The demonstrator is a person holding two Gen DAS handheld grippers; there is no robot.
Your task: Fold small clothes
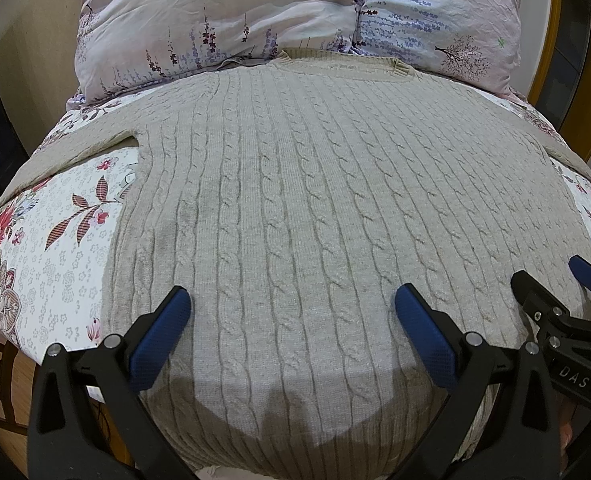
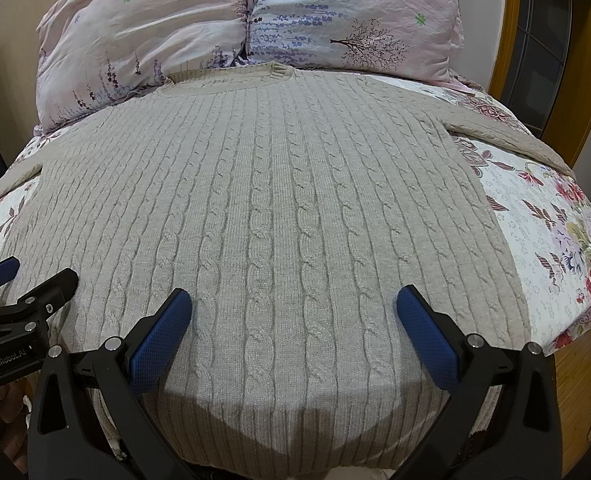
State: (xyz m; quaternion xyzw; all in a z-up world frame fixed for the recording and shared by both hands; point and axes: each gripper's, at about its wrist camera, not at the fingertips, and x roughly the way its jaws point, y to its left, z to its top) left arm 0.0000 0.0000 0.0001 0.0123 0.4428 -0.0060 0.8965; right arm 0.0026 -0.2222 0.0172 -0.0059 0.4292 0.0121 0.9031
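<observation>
A beige cable-knit sweater (image 1: 295,184) (image 2: 263,200) lies flat on the bed, collar (image 1: 343,66) toward the pillows, sleeves spread out to both sides. My left gripper (image 1: 293,308) hovers open over the hem's left half, its blue pads wide apart with nothing between them. My right gripper (image 2: 294,308) hovers open over the hem's right half, likewise holding nothing. Each gripper shows in the other's view: the right gripper (image 1: 555,284) at the right edge, the left gripper (image 2: 35,276) at the left edge.
Two pink floral pillows (image 1: 255,16) (image 2: 235,20) lie against the collar at the head of the bed. The floral bedsheet (image 1: 55,248) (image 2: 543,232) shows on both sides of the sweater. A yellow wooden door frame (image 2: 511,40) stands at the right.
</observation>
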